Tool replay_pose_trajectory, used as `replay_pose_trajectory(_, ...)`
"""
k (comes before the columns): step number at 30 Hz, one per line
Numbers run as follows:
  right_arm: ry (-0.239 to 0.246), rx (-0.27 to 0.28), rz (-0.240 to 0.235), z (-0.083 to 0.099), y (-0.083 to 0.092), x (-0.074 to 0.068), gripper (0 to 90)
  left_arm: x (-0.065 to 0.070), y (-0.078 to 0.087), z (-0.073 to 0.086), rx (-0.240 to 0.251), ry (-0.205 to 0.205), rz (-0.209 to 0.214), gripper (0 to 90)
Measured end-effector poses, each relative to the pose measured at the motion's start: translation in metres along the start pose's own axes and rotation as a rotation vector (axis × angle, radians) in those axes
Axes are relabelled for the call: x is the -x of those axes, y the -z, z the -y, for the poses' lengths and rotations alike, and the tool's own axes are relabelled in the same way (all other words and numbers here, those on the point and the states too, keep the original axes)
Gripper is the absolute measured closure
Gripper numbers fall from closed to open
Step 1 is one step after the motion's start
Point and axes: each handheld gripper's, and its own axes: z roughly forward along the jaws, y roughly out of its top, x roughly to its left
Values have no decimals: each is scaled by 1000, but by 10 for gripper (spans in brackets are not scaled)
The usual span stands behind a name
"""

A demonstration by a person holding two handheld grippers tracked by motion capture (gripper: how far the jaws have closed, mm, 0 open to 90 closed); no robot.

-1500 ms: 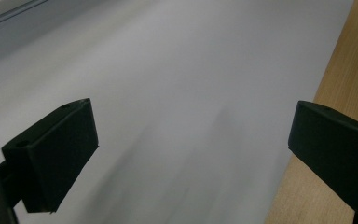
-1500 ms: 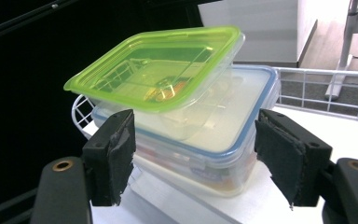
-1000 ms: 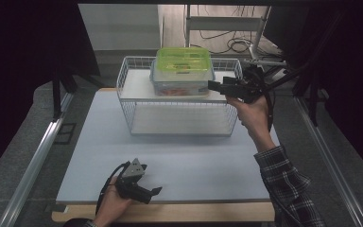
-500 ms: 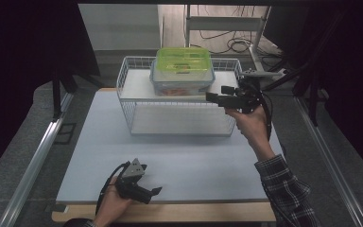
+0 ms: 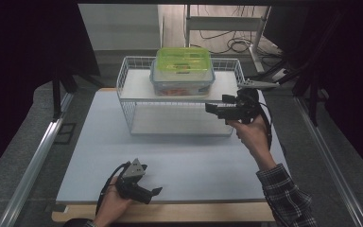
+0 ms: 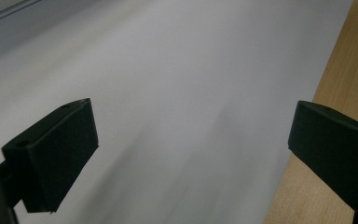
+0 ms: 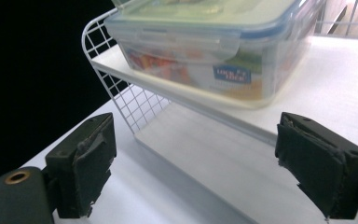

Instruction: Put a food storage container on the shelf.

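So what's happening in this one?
A person works at a table with a gripper in each hand. The right gripper, jaws just opening with nothing between them, sits beside the wire rack, below the shelf where a clear food container with a green lid sits. The left gripper rests open on the white mat near the front edge, holding nothing.

One food container (image 5: 183,71), one wire rack (image 5: 131,97), two claws (image 5: 213,108)

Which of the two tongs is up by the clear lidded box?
The right tongs, raised beside the white wire rack bearing the clear green-lidded plastic box; the left tongs lie low near the table's front edge.
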Motion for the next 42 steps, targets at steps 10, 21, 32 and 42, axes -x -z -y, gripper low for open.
replay_pose_trajectory(10, 33, -23, 15, 17, 4, 0, 85, 0, 0, 0, 2, 2, 1, 16)
replay_pose_trajectory(21, 62, -43, 20, 36, 3, -3, 58, -1, 0, 0, 20, 27, 7, 17)
replay_pose_trajectory(32, 107, -47, 38, 53, 1, -6, 45, -1, 0, 0, 18, 25, 10, 17)
replay_pose_trajectory(42, 116, -49, 46, 68, 2, -8, 49, -1, 0, 0, 16, 25, 8, 17)
